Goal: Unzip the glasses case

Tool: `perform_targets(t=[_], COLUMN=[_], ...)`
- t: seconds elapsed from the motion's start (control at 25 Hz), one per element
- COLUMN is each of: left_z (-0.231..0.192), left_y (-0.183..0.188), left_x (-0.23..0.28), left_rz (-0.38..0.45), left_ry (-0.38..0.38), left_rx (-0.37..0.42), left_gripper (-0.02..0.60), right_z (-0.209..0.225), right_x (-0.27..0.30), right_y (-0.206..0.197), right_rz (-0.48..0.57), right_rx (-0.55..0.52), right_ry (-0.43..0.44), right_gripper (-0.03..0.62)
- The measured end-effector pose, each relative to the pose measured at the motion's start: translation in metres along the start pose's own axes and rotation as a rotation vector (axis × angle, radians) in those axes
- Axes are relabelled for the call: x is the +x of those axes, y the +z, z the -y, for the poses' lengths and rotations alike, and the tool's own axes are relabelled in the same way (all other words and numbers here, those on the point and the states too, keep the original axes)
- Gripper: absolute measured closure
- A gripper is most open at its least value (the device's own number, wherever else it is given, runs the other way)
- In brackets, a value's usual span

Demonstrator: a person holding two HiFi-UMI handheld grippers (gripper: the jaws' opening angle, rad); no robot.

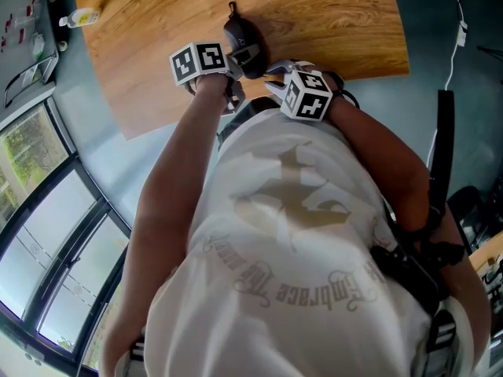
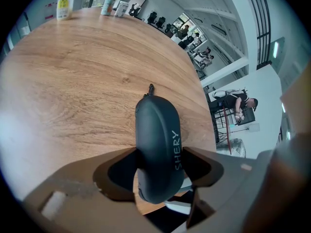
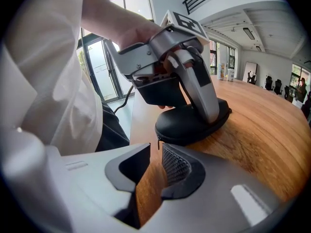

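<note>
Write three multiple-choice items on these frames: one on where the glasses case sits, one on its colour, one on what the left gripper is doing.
1. Where is the glasses case?
A. on the wooden table
B. on the floor
C. in a drawer

2. What colour is its shell?
A. red
B. black
C. white

3. What is the left gripper doing?
A. hanging open, away from the case
B. clamping the case across its sides
C. holding a bottle

Answers:
1 A: wood grain shows under the case in both gripper views.
2 B: the shell is dark, near black, with pale lettering.
3 B: its jaws press on both sides of the case, while the right gripper stands open and empty near the zipper end.
</note>
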State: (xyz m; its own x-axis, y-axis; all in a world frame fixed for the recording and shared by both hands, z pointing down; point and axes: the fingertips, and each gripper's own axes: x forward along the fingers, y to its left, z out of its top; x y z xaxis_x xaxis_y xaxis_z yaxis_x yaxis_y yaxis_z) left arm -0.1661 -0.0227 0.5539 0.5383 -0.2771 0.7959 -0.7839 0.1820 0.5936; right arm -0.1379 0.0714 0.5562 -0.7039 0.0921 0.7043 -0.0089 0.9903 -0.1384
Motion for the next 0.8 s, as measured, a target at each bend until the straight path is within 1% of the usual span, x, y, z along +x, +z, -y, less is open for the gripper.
perform_targets(t=[0.12,0.16,0.2,0.24,0.36,0.56,0.8], left_z=[0.000,0.000,0.000,0.001,0.001,-0.001,-0.002], left_y=[-0.001,0.000,0.000,0.001,0.003,0.003,0.000], left_x=[0.000,0.000,0.000,0.000,0.001,0.002,0.002], left_rz=[0.009,0.014,0.020,0.026,0.037,0.040,0.007], left_ry=[-0.018,-0.025,-0.032,-0.039,-0.049,-0.028,-0.005], left_rx=[-0.040,-0.056,-0.071,-0.086,-0.111,-0.104,-0.072], left_gripper=[0.273,0.273,0.273,0.273,0.275,0.273,0.276], right_z=[0.001,0.004,0.006,0.009,0.012,0.012,0.018], right_x=[-0.001,-0.002,-0.004,-0.005,-0.007,-0.008,-0.011], right_y=[-0.001,0.000,0.001,0.001,0.001,0.000,-0.003], right_rz=[0.011,0.021,0.031,0.038,0.042,0.023,-0.003], right_rx=[0.031,0.040,0.049,0.058,0.069,0.073,0.095], right_ry=[-0.009,-0.023,-0.038,-0.050,-0.060,-0.072,-0.105], right_gripper=[0.513,0.527,0.562,0.576,0.577,0.586,0.588])
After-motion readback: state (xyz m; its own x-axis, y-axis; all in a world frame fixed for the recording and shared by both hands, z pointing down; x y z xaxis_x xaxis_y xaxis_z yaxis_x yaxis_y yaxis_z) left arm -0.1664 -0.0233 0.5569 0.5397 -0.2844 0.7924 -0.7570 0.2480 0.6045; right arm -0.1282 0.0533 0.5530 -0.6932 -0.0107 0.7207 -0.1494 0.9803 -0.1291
